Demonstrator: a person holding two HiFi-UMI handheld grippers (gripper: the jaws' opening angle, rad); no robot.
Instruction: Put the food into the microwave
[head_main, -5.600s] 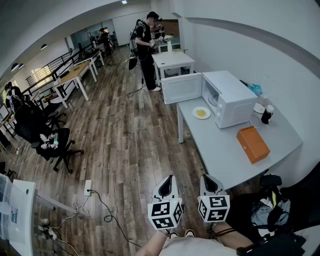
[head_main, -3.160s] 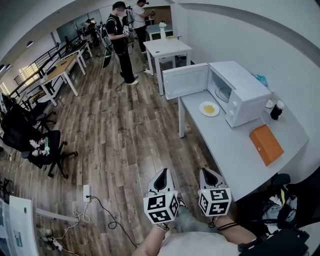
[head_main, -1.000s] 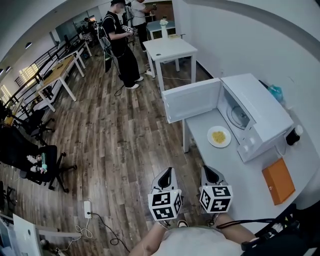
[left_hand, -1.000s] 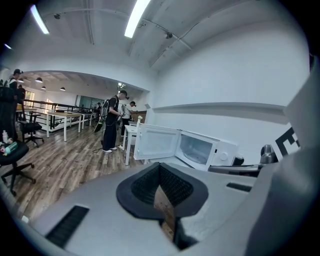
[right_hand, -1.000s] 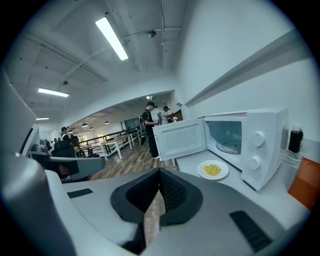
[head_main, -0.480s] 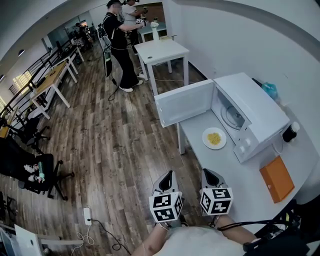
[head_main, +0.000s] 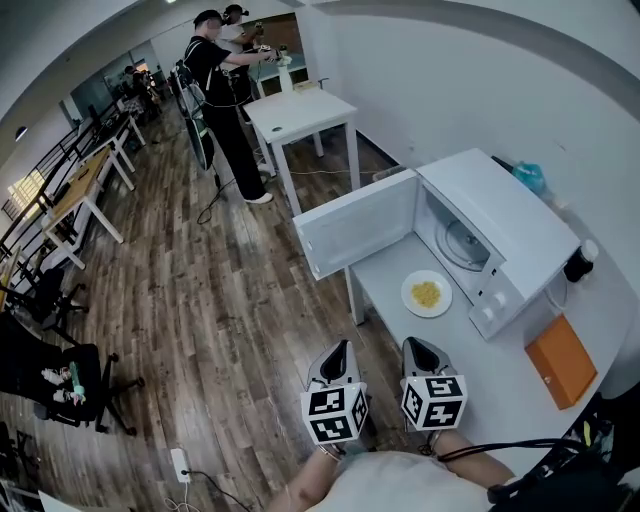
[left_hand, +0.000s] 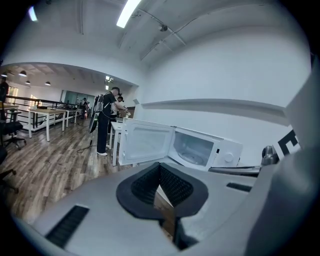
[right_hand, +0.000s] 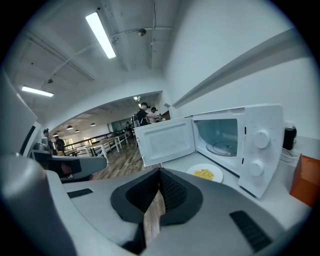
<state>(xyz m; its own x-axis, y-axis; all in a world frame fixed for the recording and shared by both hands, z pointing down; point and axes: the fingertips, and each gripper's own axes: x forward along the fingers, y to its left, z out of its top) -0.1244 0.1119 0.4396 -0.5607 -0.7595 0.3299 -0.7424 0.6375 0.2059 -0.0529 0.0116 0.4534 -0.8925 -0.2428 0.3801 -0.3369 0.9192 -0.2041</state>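
Hidden or cut off: in the left gripper view the gripper's own body covers the table (head_main: 470, 352), so the plate cannot be seen there. The orange box (head_main: 560, 361) is cut by the frame edge in the right gripper view.

Left gripper (head_main: 338, 347): jaws closed tip to tip, nothing between them.
Right gripper (head_main: 415, 345): likewise closed and empty.

Plate (head_main: 426, 294): holds yellow food (head_main: 427, 293) and rests on the table just before the microwave (head_main: 500, 225), whose door (head_main: 357, 236) is open. It lies ahead of both grippers, apart from them and nearer the right one.
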